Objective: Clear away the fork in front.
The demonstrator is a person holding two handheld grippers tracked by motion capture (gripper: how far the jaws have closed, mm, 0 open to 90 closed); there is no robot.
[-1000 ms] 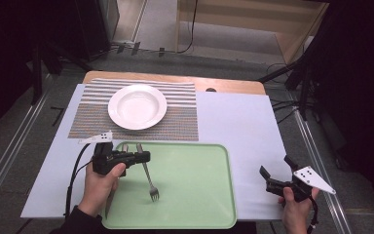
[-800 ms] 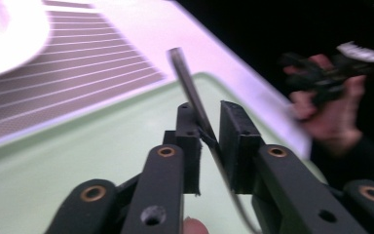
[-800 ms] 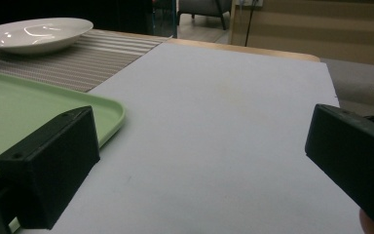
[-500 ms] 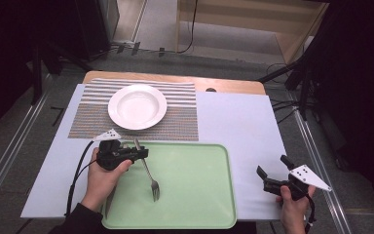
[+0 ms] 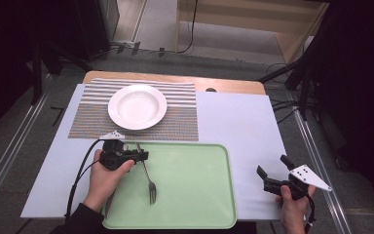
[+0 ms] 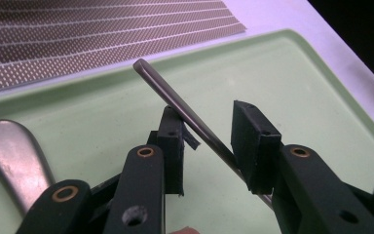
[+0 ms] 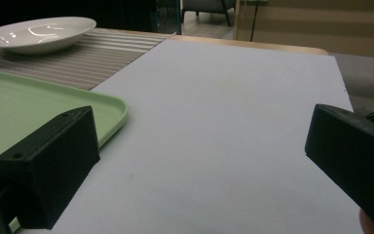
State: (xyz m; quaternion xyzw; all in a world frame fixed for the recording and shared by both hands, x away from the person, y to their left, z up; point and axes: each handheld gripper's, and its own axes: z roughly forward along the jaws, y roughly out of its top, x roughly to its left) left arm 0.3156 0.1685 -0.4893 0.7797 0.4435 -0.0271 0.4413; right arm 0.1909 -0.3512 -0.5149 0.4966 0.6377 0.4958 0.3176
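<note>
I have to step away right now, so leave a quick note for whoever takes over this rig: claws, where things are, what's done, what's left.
Left claw: jaws either side of the fork handle, a gap showing at the right jaw, so not clamped yet. The fork lies on the green tray, tines toward the person.
Right claw: open, holding nothing, hovering over the white mat right of the tray.
A second piece of cutlery lies on the tray beside the left claw.
The white plate sits on the striped placemat, nothing on it.
Done: left claw lined up on the fork.
Left: likely close, lift and move the fork.
</note>
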